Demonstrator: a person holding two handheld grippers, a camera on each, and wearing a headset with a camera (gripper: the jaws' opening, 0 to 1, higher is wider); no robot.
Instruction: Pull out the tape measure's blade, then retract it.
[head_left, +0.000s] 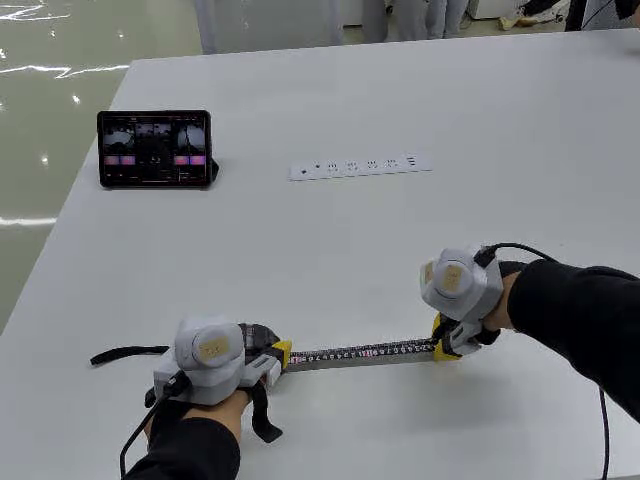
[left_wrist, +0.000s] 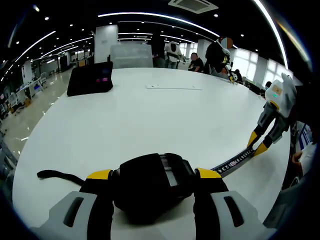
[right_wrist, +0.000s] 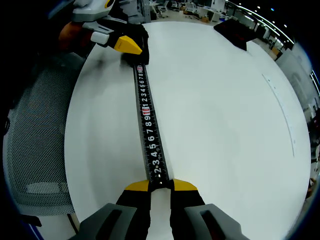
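Head view: left gripper (head_left: 274, 356) clamps tape measure (head_left: 257, 337), right gripper (head_left: 444, 349) pinches blade (head_left: 360, 353)

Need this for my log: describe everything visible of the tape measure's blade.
The blade is a narrow dark strip printed with pale numerals and red marks. It is drawn out, running straight and low over the white table. Its free end is pinched between the yellow-tipped jaws of the right gripper; its other end enters the black case held in the left gripper.
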